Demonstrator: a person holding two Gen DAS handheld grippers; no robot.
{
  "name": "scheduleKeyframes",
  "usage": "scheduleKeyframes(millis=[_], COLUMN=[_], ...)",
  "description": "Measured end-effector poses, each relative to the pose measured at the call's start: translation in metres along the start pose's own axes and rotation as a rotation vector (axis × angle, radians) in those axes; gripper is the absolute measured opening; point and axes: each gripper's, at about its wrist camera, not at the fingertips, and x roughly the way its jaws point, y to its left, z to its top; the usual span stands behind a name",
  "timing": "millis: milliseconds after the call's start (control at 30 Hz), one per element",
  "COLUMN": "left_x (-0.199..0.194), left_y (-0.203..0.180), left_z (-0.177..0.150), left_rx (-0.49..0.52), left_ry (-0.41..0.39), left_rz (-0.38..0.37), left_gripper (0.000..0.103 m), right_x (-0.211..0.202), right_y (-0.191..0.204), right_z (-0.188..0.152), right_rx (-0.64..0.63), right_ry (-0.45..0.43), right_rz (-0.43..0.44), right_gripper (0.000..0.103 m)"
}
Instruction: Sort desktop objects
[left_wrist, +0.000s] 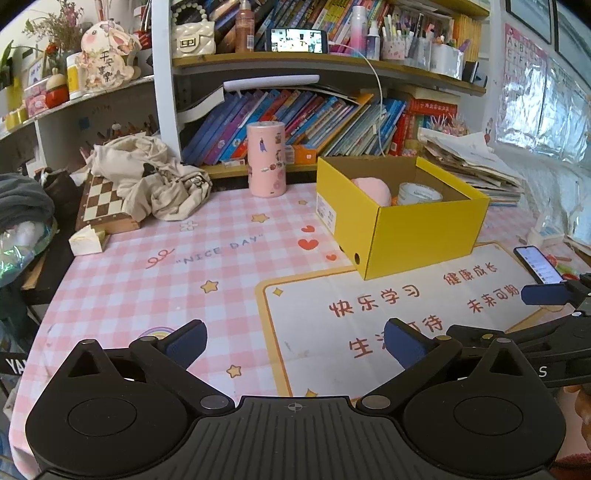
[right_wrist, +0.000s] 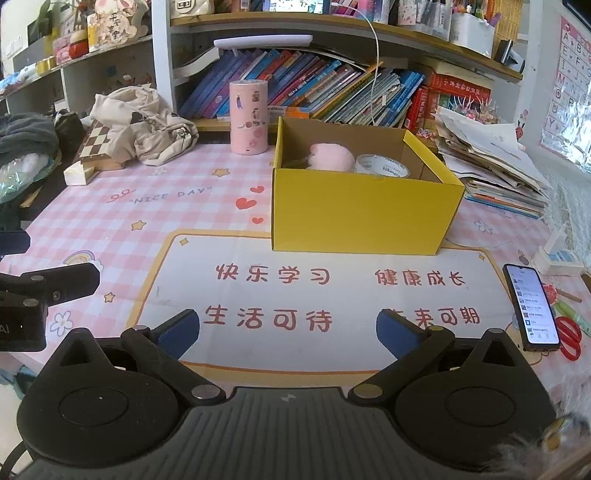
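Desk (left_wrist: 122, 288), covered in a pink checked cloth, carries everything. Printed mat (right_wrist: 332, 291) with red characters lies along the near edge, centre to right.

Yellow box (right_wrist: 364, 218), lid off, sits on the far edge of the mat, toward the desk's right half. Inside it: a pink plush (right_wrist: 332, 157) against the left-rear wall and a tape roll (right_wrist: 382, 166) just beside it on the right, apparently touching, though the box wall hides their lower parts.

Cream cloth (left_wrist: 151, 173) is heaped at the far left corner, draped over a chessboard (left_wrist: 101, 203). A small white block (left_wrist: 85, 240) lies at the chessboard's near corner.

Paper stack (right_wrist: 491, 166) sits at the far right edge, next to the box.

Pink canister (left_wrist: 266, 158) stands upright at the far edge, between the cloth and the box, apart from both.

Phone (right_wrist: 532, 306), screen lit, lies flat at the right edge just off the mat's near right corner. Red scissors (right_wrist: 569, 339) lie just beside it, toward the desk's edge.

Left gripper (left_wrist: 295, 343): jaws spread wide, nothing between them, over the near edge where the checked cloth meets the mat's left border.

Right gripper (right_wrist: 288, 328): jaws likewise apart and empty, over the mat's near edge. Each gripper shows at the side of the other's view.
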Motion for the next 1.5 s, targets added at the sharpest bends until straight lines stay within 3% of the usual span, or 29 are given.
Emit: scheduleKeyframes(millis=[1500], left_x=[-0.0045], left_y=[-0.0052], left_z=[-0.0025], left_rx=[0.017], left_ry=[0.021], left_rz=[0.009], left_gripper=[0.103], right_x=[-0.0031], right_y=[0.0005], right_z=[-0.0049], right_rx=[0.021], right_ry=[0.018], right_rz=[-0.003], right_gripper=[0.103])
